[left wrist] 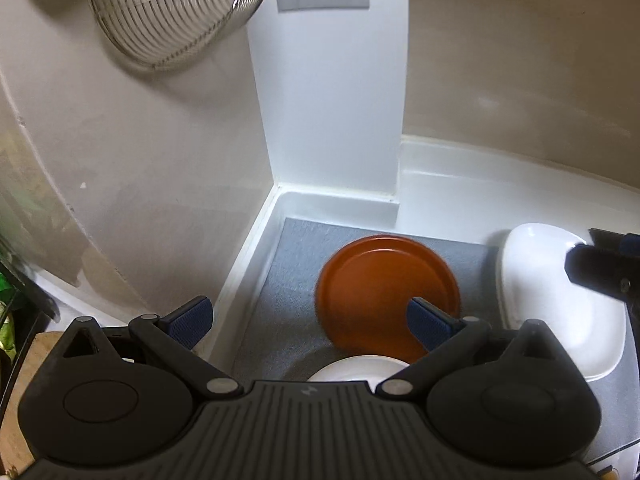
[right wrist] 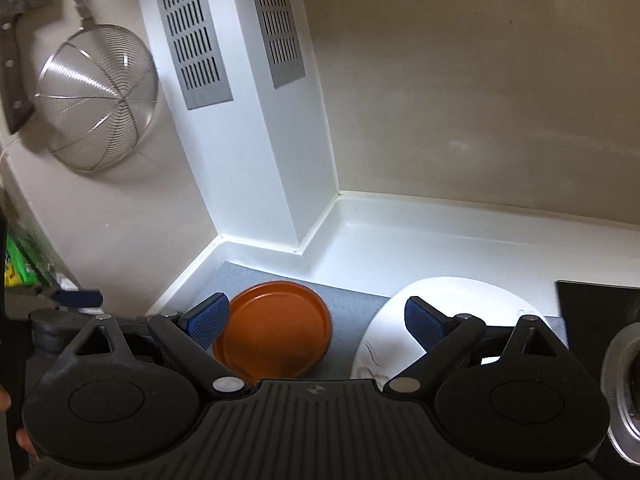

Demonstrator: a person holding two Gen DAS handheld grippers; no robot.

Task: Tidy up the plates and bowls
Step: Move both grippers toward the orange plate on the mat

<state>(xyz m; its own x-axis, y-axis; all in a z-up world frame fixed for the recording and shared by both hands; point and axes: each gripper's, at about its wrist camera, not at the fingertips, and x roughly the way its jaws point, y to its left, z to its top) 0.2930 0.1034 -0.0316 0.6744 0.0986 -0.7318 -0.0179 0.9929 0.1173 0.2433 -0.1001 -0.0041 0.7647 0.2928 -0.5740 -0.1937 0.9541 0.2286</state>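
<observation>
The orange plate (left wrist: 386, 296) lies on the gray mat (left wrist: 296, 248) in the corner of the white surface (left wrist: 460, 200) in the left wrist view, ahead of the left claw (left wrist: 310, 320), which is spread wide and holds nothing. A white dish (left wrist: 560, 304) lies to its right, a white bowl's rim (left wrist: 356, 368) just below.

In the right wrist view, the right claw (right wrist: 316, 322) is likewise wide open and empty; the orange plate (right wrist: 276, 328) sits beside its left finger, the white dish (right wrist: 460, 296) behind its right finger. A wire strainer (right wrist: 96, 96) hangs on the wall.
</observation>
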